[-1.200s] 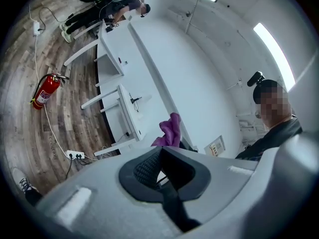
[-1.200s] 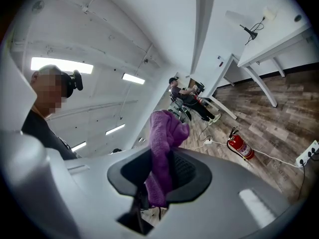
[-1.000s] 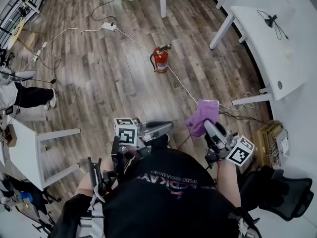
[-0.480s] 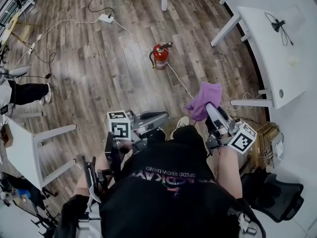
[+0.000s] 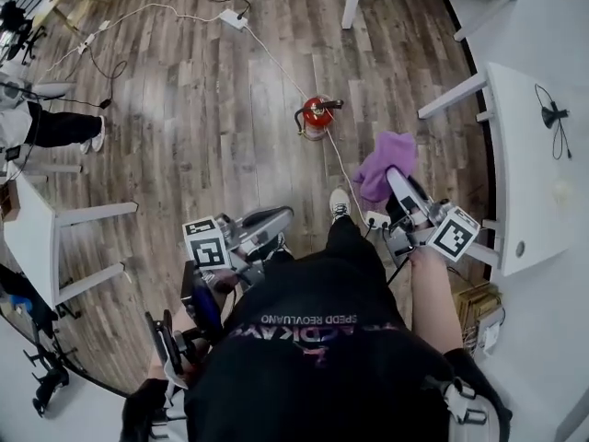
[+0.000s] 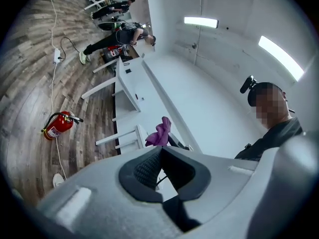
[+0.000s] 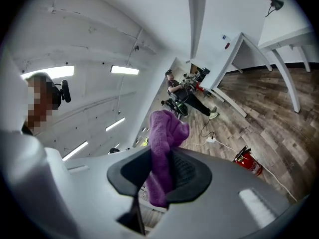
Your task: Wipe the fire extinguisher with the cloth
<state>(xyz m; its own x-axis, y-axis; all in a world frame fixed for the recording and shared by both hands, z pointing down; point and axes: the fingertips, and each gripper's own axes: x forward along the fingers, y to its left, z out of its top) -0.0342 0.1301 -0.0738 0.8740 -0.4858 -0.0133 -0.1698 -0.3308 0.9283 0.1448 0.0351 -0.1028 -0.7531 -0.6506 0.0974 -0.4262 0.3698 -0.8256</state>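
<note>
Closest to us, our left gripper (image 5: pixel 283 215) has its two jaws pressed tight together with nothing in them, and it points out flat over the wooden floor (image 5: pixel 184 127); our right gripper (image 5: pixel 398 180) reaches a bit further out, and its jaws are squeezed on the purple cloth (image 5: pixel 385 157), which sticks up out of them in a soft bunch; between the two grippers we can see one shoe (image 5: pixel 339 203) stepping forward, and we could not see it a second ago; so we have been walking, and both grippers have come forward with us; next comes the red fire extinguisher (image 5: pixel 317 115), standing upright on the floor just past the cloth and a little to its left; a second ago there was a big stretch of floor between the cloth and it; now that stretch is much smaller, but the two are still apart and do not touch; a white cable (image 5: pixel 274 58) runs along the floor right by the extinguisher and on to a power strip (image 5: pixel 232 18) further away; a white table (image 5: pixel 534 173) stands off to the right; we think the wiping has not started yet; we still need to bring the cloth down low to reach the red tank, because it sits on the floor.
</note>
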